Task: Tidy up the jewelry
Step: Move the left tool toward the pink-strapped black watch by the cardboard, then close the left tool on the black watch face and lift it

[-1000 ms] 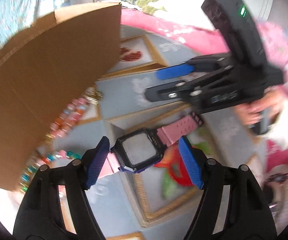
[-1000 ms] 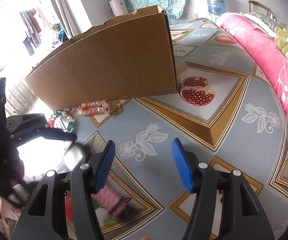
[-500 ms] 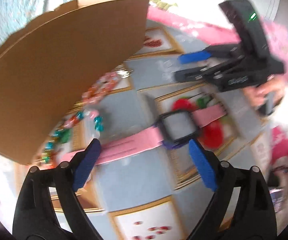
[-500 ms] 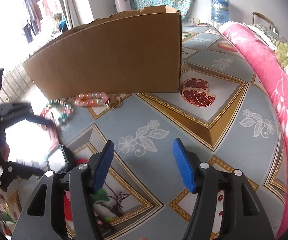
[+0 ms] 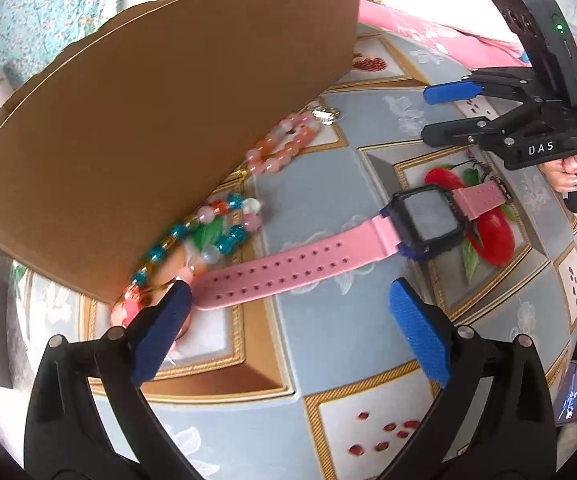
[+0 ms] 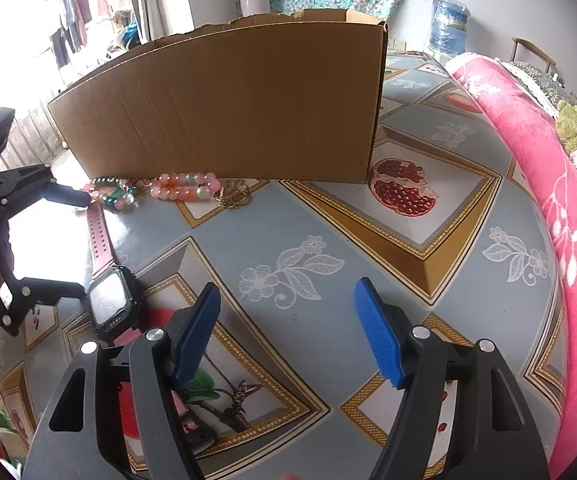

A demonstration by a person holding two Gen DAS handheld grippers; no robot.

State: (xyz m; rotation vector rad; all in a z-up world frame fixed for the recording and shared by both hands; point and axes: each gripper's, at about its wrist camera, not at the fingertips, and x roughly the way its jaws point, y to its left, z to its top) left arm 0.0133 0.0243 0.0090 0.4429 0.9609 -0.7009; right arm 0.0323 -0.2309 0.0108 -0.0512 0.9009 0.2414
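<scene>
A pink-strapped watch (image 5: pixel 424 216) with a black square face lies flat on the patterned tablecloth (image 5: pixel 328 360). It rests just beyond my left gripper (image 5: pixel 288 328), whose jaws are opening; the pads do not touch it, and the strap end lies near the left pad. A teal-and-pink bead bracelet (image 5: pixel 208 232) and a pink-orange bead bracelet (image 5: pixel 284 148) lie against the cardboard box (image 5: pixel 168 120). My right gripper (image 6: pixel 288 332) hovers over bare cloth with nothing between its fingers, its jaws also opening. The right wrist view has the watch (image 6: pixel 108 300) at its left, beside the left gripper (image 6: pixel 76 244).
The tall cardboard box (image 6: pixel 228 112) stands at the back of the table. A pink blanket (image 6: pixel 548 200) borders the right side. A small gold trinket (image 6: pixel 234 196) lies by the bracelets. A hand (image 5: pixel 568 168) holds the right gripper (image 5: pixel 436 114).
The left gripper let go of the watch, which now lies stretched out on the cloth. Its jaws have spread wider and it has swung toward the box. The right jaws widened slightly.
</scene>
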